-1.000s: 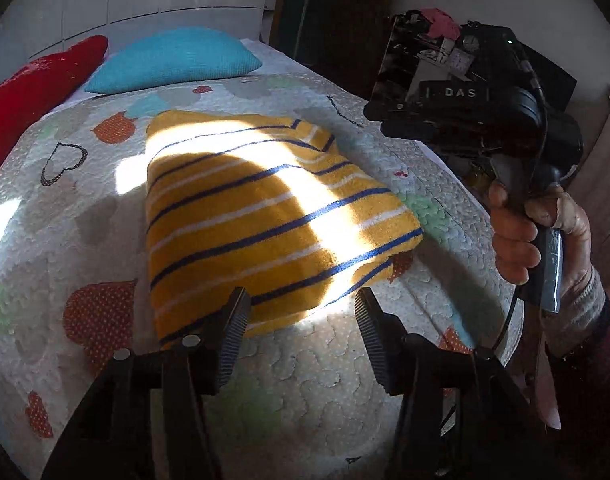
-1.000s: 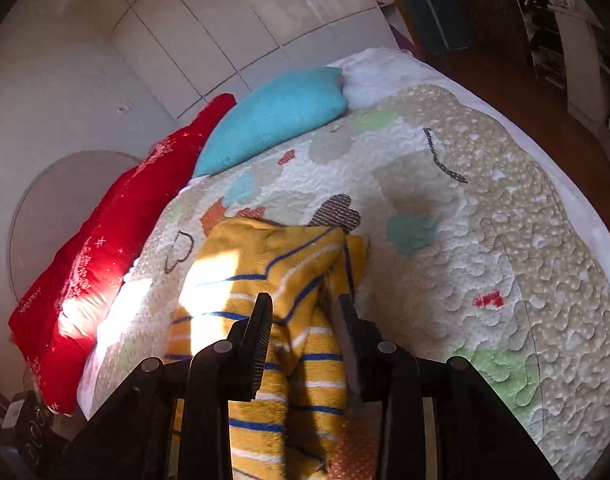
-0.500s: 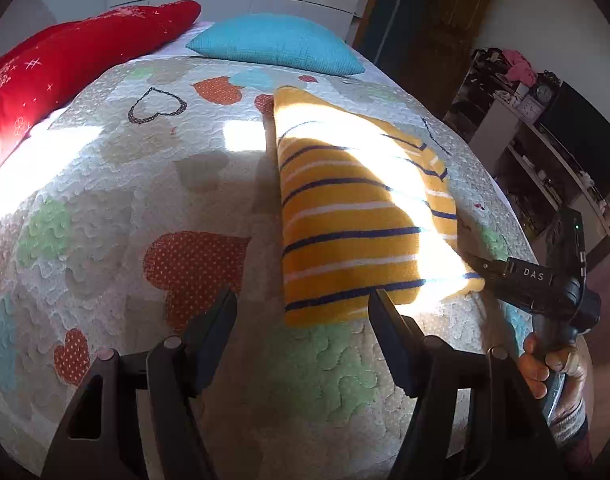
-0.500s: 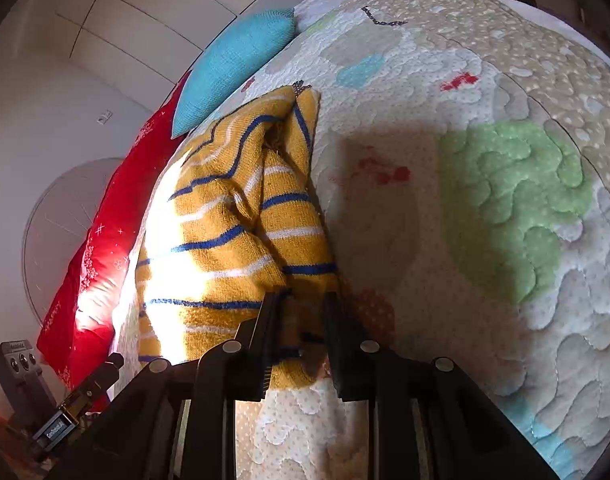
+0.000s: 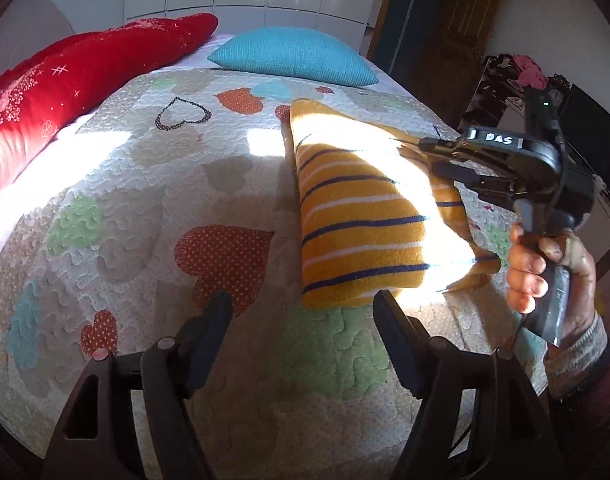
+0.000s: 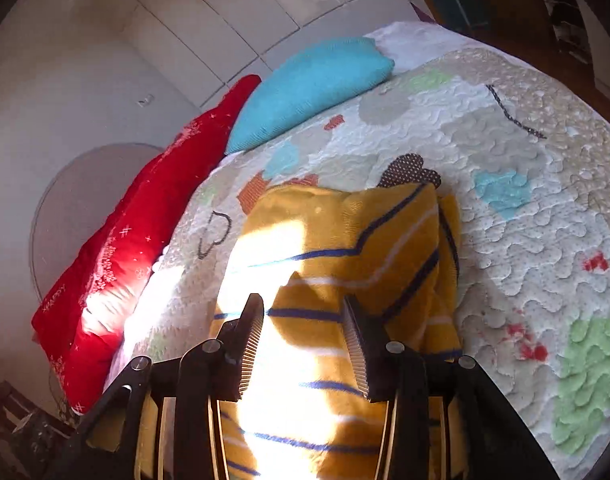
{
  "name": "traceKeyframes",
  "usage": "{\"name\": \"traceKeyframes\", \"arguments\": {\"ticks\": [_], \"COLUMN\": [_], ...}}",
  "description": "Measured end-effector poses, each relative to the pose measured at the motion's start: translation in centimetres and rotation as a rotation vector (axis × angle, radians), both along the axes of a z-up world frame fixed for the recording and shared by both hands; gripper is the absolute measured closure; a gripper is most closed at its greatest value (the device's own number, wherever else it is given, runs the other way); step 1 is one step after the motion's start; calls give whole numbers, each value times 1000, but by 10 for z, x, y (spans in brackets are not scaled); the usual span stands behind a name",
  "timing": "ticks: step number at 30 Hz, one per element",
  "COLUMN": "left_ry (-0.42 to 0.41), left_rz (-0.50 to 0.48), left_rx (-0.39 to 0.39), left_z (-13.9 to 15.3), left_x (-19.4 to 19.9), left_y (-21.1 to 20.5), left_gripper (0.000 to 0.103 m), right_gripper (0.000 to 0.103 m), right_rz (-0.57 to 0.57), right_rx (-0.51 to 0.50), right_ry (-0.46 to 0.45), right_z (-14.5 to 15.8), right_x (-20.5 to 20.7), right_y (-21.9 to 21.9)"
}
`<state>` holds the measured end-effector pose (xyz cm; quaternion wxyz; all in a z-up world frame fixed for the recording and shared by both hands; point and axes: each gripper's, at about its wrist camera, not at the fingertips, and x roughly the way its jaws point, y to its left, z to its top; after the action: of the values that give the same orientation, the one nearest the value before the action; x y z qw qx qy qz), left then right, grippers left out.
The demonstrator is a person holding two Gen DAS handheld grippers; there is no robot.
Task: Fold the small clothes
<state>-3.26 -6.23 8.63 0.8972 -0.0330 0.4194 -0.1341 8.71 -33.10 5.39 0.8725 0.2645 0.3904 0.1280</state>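
Observation:
A yellow garment with blue and white stripes [image 5: 357,216] lies folded on the quilted bed, right of centre in the left wrist view. It fills the lower middle of the right wrist view [image 6: 345,264]. My left gripper [image 5: 303,320] is open and empty, just short of the garment's near edge. My right gripper [image 6: 303,320] is open above the garment and holds nothing. It shows in the left wrist view [image 5: 437,160] over the garment's right side, held by a hand.
The quilt [image 5: 145,208] with heart patches covers the bed. A red pillow [image 5: 65,76] and a turquoise pillow [image 5: 293,56] lie at the head. A dark shelf with clutter [image 5: 517,80] stands to the right of the bed.
My right gripper let go of the garment's corner, opened and rose above the garment. My left gripper pulled back slightly and stayed open.

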Motion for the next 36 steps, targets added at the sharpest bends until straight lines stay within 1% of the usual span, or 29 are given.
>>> {"name": "traceKeyframes", "arguments": {"ticks": [2,4,5,6,7,9,10,13,15,16,18,20,22,25,28,32,34,36], "left_ry": [-43,-75,-84,-89,-89,-85,-83,-88,-107,-125,-178,-245,-324,-454,-562,-688,-723,-736], "left_rz": [12,20,23,26,25,20,17,9,8,13,39,75,120,183,224,247,241,217], "left_rx": [33,59,71,78,80,68,60,46,54,64,94,119,141,159,149,125,116,100], "left_z": [8,14,15,15,15,13,11,8,10,11,17,24,33,50,68,93,103,109], "left_x": [-6,-9,-10,-10,-9,-8,-7,-9,-12,-14,-21,-29,-40,-58,-77,-98,-105,-109], "left_y": [3,8,10,11,12,11,9,1,-5,-7,-7,-3,2,10,17,24,25,25], "left_gripper": [23,18,17,17,16,16,16,16,16,16,16,15,5,2,0,0,0,0], "right_gripper": [66,66,59,51,50,50,50,46,41,40,39,39,39,39,37,32,31,31], "right_rz": [-91,-156,-191,-234,-251,-249,-256,-283,-297,-304,-314,-316,-317,-307,-279,-246,-235,-228], "right_rx": [-78,-68,-86,-143,-162,-122,-128,-193,-236,-259,-290,-289,-274,-272,-293,-312,-309,-315], "right_ry": [51,53,60,84,85,71,64,18,-2,-7,-6,0,9,12,-8,-48,-56,-53], "right_z": [-17,-23,-22,-22,-21,-19,-16,-5,-3,-3,-7,-11,-14,-13,-5,5,8,8], "right_x": [10,3,-5,-12,-23,-48,-62,-105,-129,-139,-156,-170,-176,-184,-190,-196,-197,-196], "right_y": [-10,-27,-33,-36,-41,-53,-57,-56,-47,-42,-34,-27,-20,-8,9,26,32,35]}}
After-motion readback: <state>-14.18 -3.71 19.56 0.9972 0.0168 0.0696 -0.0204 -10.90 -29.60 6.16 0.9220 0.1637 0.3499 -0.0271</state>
